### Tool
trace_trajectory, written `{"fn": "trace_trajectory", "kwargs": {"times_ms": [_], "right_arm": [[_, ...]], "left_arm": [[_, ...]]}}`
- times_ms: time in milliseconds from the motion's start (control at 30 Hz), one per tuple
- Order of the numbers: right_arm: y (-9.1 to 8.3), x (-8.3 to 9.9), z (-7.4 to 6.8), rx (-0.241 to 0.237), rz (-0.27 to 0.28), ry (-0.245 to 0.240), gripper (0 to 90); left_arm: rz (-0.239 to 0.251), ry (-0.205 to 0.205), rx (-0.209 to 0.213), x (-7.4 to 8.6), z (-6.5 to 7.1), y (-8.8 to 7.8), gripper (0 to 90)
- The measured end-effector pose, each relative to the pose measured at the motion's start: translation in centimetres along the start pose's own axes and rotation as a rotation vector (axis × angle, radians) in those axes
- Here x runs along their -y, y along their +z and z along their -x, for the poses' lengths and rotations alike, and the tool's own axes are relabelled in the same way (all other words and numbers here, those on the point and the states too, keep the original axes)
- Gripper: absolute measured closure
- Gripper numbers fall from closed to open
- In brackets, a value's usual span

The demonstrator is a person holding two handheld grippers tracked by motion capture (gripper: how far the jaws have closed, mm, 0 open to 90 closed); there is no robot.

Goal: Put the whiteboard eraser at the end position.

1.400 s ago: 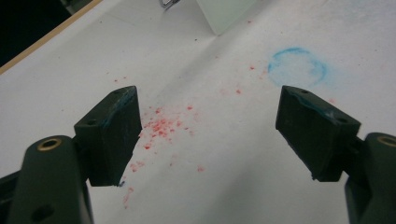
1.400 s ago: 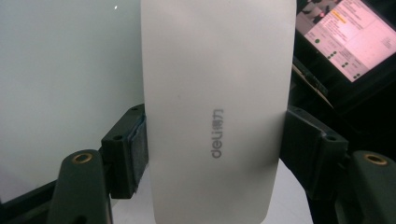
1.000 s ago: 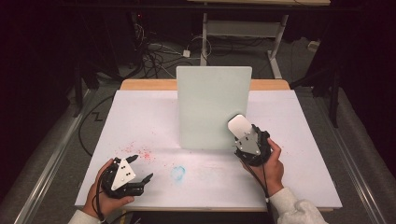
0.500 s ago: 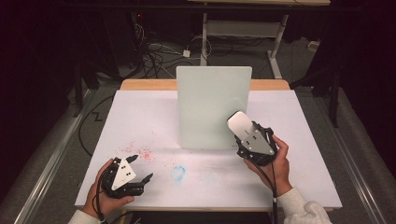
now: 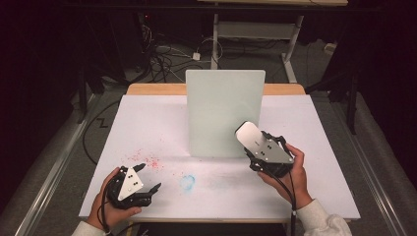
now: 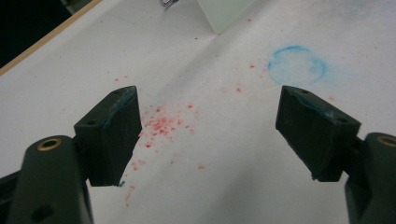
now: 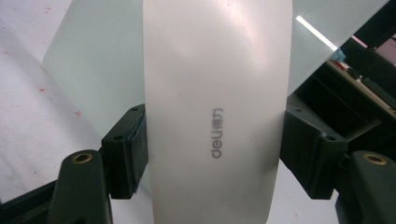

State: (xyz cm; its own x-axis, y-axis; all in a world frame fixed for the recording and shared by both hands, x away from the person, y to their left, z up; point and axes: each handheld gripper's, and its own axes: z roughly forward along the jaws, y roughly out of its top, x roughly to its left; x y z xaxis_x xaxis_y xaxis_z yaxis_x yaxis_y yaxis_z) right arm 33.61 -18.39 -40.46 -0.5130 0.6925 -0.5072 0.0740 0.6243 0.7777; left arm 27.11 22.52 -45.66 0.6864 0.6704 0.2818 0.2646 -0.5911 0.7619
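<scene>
Clamping a white eraser [image 7: 215, 112], the right tongs [image 5: 263, 150] hold it up just in front of the pale upright board [image 5: 223, 110], jaws pressed on both its long sides, the printed logo facing us. Down at the near left of the bench [image 5: 147, 123], the left tongs [image 5: 142, 179] sit low with jaws wide apart and nothing between them. Red crumbs [image 6: 161, 126] lie scattered under them, and a smudged blue ring [image 6: 296, 65] marks the white surface just beside.
</scene>
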Motion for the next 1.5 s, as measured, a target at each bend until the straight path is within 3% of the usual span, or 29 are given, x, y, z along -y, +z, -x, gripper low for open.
{"fn": "trace_trajectory", "kwargs": {"times_ms": [400,733,1233,1367,1433,1500], "right_arm": [[-0.8,0.1,-0.1,-0.103,0.003,-0.010,31.2],[-1.0,0.1,-0.6,-0.203,-0.035,-0.051,31.1],[0.6,0.2,-2.0,-0.382,-0.161,-0.161,31.1],[1.3,-0.1,-2.0,-0.462,-0.202,-0.186,31.1],[1.7,-0.2,-2.3,-0.524,-0.233,-0.215,31.1],[2.1,-0.3,-2.7,-0.547,-0.261,-0.248,31.1]], "left_arm": [[0.005,-0.004,-0.005,0.0,0.0,-0.1,21.5],[0.004,0.000,-0.008,0.0,0.0,0.0,21.5],[-0.009,0.001,0.003,0.0,0.1,0.3,21.5],[-0.013,0.000,0.006,0.0,0.1,0.3,21.5],[-0.014,0.002,0.006,0.0,0.1,0.3,21.5],[-0.014,0.003,0.007,0.0,0.1,0.4,21.5]]}}
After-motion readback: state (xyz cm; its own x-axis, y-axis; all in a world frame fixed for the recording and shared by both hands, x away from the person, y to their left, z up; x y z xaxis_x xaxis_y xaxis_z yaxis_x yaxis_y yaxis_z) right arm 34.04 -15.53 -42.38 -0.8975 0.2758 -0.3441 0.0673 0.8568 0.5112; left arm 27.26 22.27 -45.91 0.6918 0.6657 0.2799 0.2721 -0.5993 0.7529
